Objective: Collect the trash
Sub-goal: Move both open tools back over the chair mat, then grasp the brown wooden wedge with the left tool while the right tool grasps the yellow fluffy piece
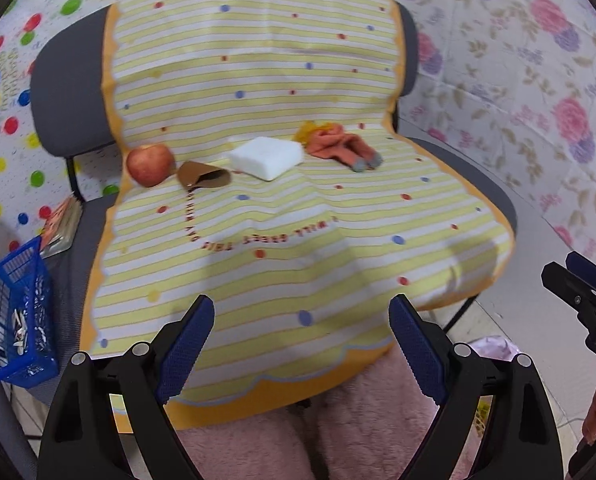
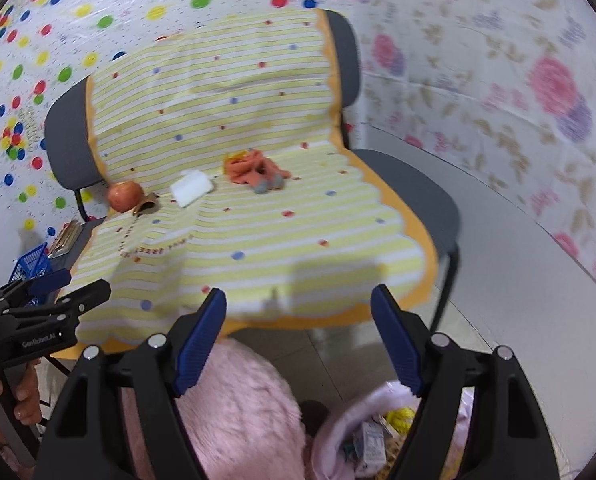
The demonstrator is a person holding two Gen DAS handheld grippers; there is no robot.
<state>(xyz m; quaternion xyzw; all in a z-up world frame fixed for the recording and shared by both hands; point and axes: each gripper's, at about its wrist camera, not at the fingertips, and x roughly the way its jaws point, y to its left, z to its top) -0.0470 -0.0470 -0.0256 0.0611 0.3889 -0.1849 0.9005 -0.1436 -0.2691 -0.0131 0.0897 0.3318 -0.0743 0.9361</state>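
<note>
On striped cloth (image 1: 281,216): round apple (image 1: 150,164), foam block (image 1: 266,157), possibly crumpled paper (image 1: 203,176).

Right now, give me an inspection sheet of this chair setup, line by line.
Surface: a grey chair draped with a yellow striped cloth, wrinkled.
Job's things: a brown paper scrap, a white foam block and an orange rag bundle lie in a row at the seat back; a pink-lined trash bag on the floor already holds litter.
Clutter: a red apple touching the paper scrap; a blue basket at the left.
Grippers: left gripper and right gripper both open, fingers empty.
Cables: nothing seen.
Surroundings: dotted and floral wall covers, pink fluffy fabric below.
</note>
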